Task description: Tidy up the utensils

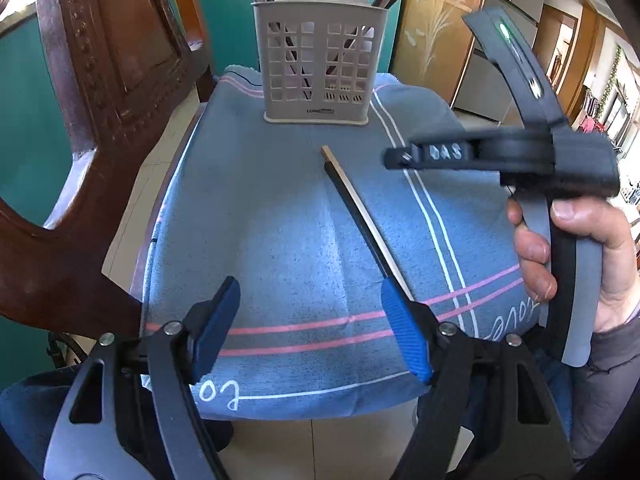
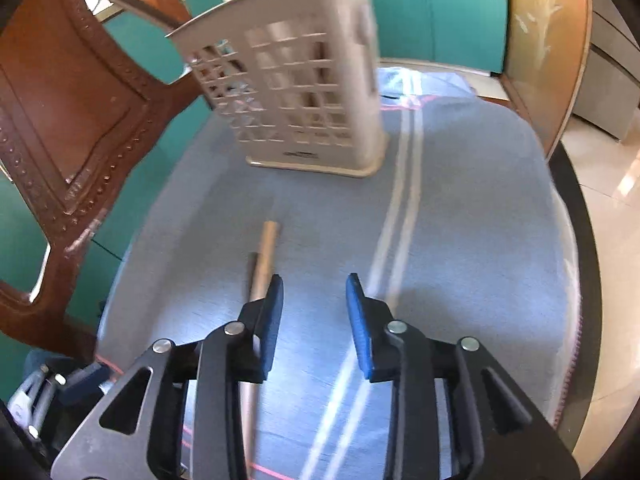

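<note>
Towel [image 1: 280,220] covers table by wooden chair [image 1: 100,80]; both tools apart, w/ nothing held.

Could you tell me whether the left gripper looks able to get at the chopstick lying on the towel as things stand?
Probably yes. The left gripper is open and empty, and the chopstick lies bare on the blue towel with its near end beside one blue pad. The right gripper hovers off to the side, not over it.

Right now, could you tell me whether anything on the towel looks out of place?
Yes: one chopstick lies loose on the blue towel, in front of the white utensil holder, where other utensils already stand upright. Nothing looks spilled or damaged.
</note>
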